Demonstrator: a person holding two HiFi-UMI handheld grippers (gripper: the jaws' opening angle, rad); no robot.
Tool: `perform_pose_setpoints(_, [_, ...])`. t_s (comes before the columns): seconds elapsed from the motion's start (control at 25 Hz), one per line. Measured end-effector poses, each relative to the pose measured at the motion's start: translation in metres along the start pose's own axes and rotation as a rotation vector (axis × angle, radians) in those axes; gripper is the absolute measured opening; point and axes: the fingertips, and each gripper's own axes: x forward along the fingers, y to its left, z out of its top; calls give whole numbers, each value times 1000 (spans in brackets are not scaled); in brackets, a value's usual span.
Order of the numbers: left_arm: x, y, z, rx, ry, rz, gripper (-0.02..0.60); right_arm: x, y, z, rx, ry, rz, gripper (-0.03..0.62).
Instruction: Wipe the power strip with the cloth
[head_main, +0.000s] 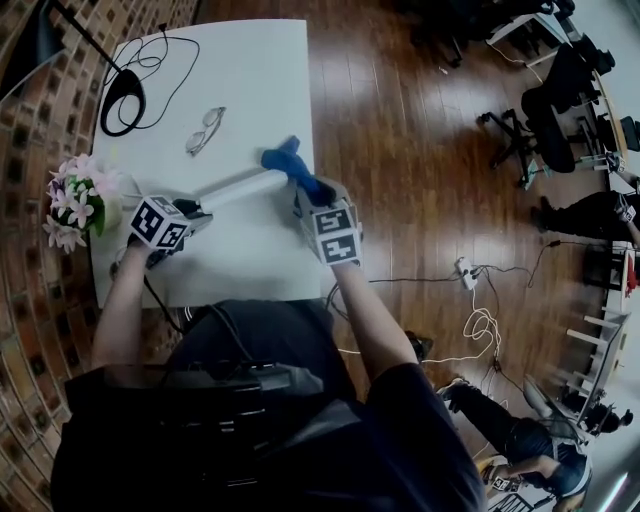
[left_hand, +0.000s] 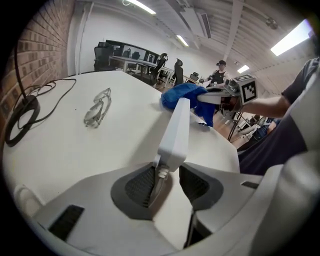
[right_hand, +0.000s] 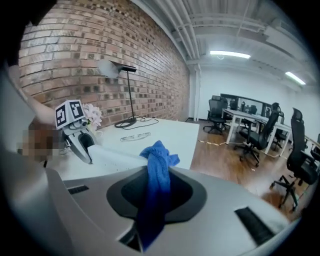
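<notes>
Starting closest in: got the left tongs (left_hand: 169, 175) clamped on the near end of the power strip (left_hand: 176, 125), right where the cord stub comes out, pads closed in on either side of it. Sitting at the lower left of the head view, marker cube facing up. Over at the lower middle of that view, got the right tongs (right_hand: 157, 187) pinched shut on a blue cloth (right_hand: 159, 155), with a tuft of it poking out past the tips.

On to the strip itself: white, long, running diagonally across the middle of the head view from the left tongs up toward the right. Can't really tell whether flat on the tabletop (head_main: 240, 265) or tipped up a bit. Got the cloth bunched right on its far end, touching it, close to the tabletop's right edge.

Moving further up, spotting a pair of glasses (head_main: 205, 130) lying upper left of the strip, apart from it. Also pink and white flowers (head_main: 78, 200) at the left edge, near the left tongs. Way up in the upper left corner, a black lamp base (head_main: 133, 100). Beyond all that, brick wall (head_main: 30, 330) down the left side, wood floor (head_main: 400, 130) on the right, and office chairs (head_main: 545, 120) at the upper right.
</notes>
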Motion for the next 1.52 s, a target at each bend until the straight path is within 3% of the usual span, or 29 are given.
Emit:
perform_pose_setpoints(0.2, [0,3,0,-87,49,-92,153,7,49,43,-155,-99,124,64])
perform_pose_setpoints(0.4, [0,1,2,-152,126,-219,155,35,83,44,-327,-47,193,65])
perform_pose_setpoints(0.64, [-1,0,4,-137,142,-261,161,56,86,34,-333,16,208,66])
perform_pose_setpoints(0.8, [-6,6,1,-106,105,-178,170,66,85,39,-284,-10,203,67])
perform_pose_setpoints(0.96, [-31,20,9,-148,-50,-30,173,80,81,43,-269,25,188,66])
perform_pose_setpoints(1.04, [-44,26,13,-133,-120,55,173,88,79,38,-273,56,187,66])
perform_pose_setpoints(1.2, [-47,22,7,53,-87,182,173,95,77,34,-253,58,184,66])
perform_pose_setpoints(1.4, [-34,-10,38,154,-191,206,173,98,78,32,-188,71,198,64])
perform_pose_setpoints(1.52, [-16,-18,47,246,-155,263,158,96,78,31,-184,57,201,64])
